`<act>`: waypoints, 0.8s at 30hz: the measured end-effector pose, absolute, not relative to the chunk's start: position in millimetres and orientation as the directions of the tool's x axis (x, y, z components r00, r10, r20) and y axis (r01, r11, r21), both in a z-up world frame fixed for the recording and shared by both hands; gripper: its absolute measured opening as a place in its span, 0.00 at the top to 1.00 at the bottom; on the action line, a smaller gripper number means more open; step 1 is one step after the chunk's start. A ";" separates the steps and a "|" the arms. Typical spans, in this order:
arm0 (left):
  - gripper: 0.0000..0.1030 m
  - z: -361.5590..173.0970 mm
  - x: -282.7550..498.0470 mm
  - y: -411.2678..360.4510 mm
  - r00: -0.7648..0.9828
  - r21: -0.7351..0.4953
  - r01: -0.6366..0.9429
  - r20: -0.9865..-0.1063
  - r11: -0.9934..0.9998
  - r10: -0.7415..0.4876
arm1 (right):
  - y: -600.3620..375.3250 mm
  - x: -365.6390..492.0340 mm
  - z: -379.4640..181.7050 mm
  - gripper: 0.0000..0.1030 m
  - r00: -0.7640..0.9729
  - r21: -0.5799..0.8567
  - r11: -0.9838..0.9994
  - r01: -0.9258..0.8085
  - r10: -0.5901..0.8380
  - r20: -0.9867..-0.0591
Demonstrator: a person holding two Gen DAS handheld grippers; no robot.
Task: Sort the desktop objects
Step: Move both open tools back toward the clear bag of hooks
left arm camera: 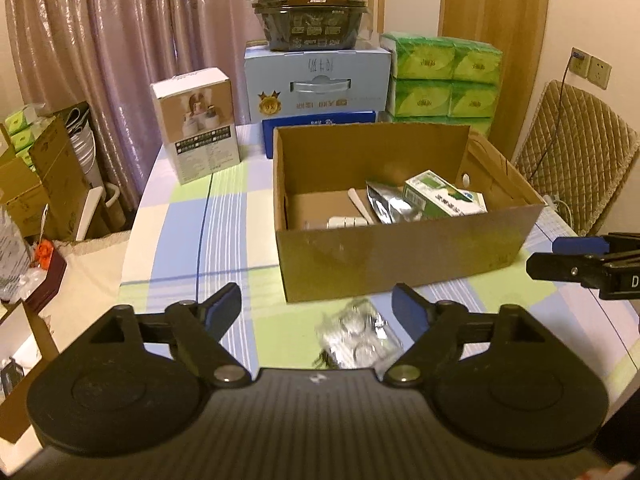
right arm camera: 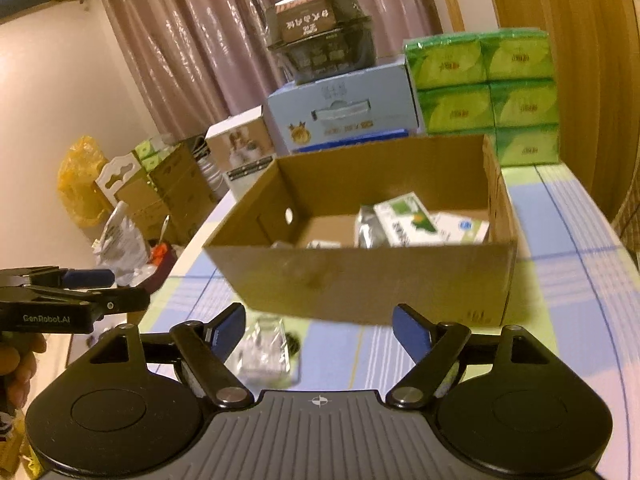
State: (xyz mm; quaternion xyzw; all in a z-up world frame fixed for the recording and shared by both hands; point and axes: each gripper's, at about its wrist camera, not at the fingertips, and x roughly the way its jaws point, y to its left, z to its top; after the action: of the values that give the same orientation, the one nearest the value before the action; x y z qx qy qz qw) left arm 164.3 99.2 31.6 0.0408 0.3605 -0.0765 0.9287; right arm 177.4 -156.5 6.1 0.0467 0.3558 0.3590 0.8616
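Observation:
An open cardboard box [left arm camera: 400,256] stands on the checked tablecloth; it also shows in the right wrist view [right arm camera: 360,276]. Inside lie a green-and-white carton [left arm camera: 440,198], a silver foil pouch [left arm camera: 386,202] and small white items [left arm camera: 346,222]. A clear plastic packet [left arm camera: 356,338] lies on the cloth in front of the box, just inside my left gripper's right finger. My left gripper [left arm camera: 318,306] is open and empty above it. My right gripper [right arm camera: 318,330] is open and empty; the packet [right arm camera: 266,350] lies by its left finger. Each gripper shows at the edge of the other's view.
Behind the box stand a white product box [left arm camera: 196,124], a blue carton [left arm camera: 318,84] with a dark food container [left arm camera: 312,4] on top, and stacked green tissue packs [left arm camera: 444,80]. A padded chair [left arm camera: 576,156] is at the right. Cardboard boxes and bags crowd the floor at the left [left arm camera: 36,176].

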 end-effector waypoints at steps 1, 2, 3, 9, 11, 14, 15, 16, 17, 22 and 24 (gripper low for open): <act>0.21 31.5 160.4 100.4 0.727 0.019 0.169 -0.677 0.985 -0.112 | -156.4 173.1 5.6 0.22 0.485 0.339 0.737 -0.585 0.653 -0.582; 0.21 31.0 156.4 101.1 0.726 0.020 0.168 -0.679 0.986 -0.110 | -156.1 169.7 5.1 0.22 0.483 0.341 0.736 -0.584 0.654 -0.583; 0.20 30.3 152.2 102.1 0.724 0.022 0.166 -0.681 0.986 -0.107 | -155.6 165.8 4.8 0.21 0.481 0.343 0.735 -0.585 0.655 -0.583; 0.14 26.5 137.4 107.2 0.720 0.031 0.155 -0.688 0.987 -0.091 | -147.1 151.0 0.8 0.18 0.458 0.348 0.727 -0.592 0.658 -0.597; 0.13 23.7 133.4 109.9 0.718 0.042 0.153 -0.691 0.987 -0.082 | -143.2 147.1 -1.6 0.17 0.449 0.345 0.723 -0.598 0.659 -0.604; 0.13 19.1 130.0 116.9 0.708 0.042 0.156 -0.701 0.987 -0.082 | -139.3 143.1 -5.9 0.17 0.439 0.343 0.721 -0.602 0.658 -0.612; 0.13 17.4 128.9 119.7 0.704 0.038 0.158 -0.705 0.987 -0.086 | -137.7 142.1 -7.5 0.17 0.436 0.343 0.720 -0.603 0.657 -0.615; 0.12 15.5 127.4 123.0 0.701 0.033 0.159 -0.708 0.987 -0.089 | -136.3 141.2 -8.9 0.16 0.434 0.342 0.720 -0.604 0.656 -0.617; 0.12 13.6 126.2 126.0 0.698 0.031 0.158 -0.711 0.987 -0.089 | -134.7 140.1 -10.5 0.16 0.431 0.339 0.720 -0.605 0.655 -0.620; 0.12 4.5 123.0 137.7 0.687 0.043 0.156 -0.723 0.987 -0.077 | -126.6 136.6 -18.7 0.16 0.418 0.332 0.717 -0.612 0.650 -0.635; 0.12 1.1 122.5 141.1 0.684 0.043 0.154 -0.726 0.987 -0.075 | -123.5 135.8 -22.9 0.16 0.411 0.332 0.717 -0.613 0.649 -0.640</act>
State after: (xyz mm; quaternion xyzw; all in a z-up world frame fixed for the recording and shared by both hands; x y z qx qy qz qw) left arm 122.5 141.1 1.1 0.0502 0.3927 -0.0623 0.9162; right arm 135.8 -123.5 -22.9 0.0225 0.3914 0.3758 0.8397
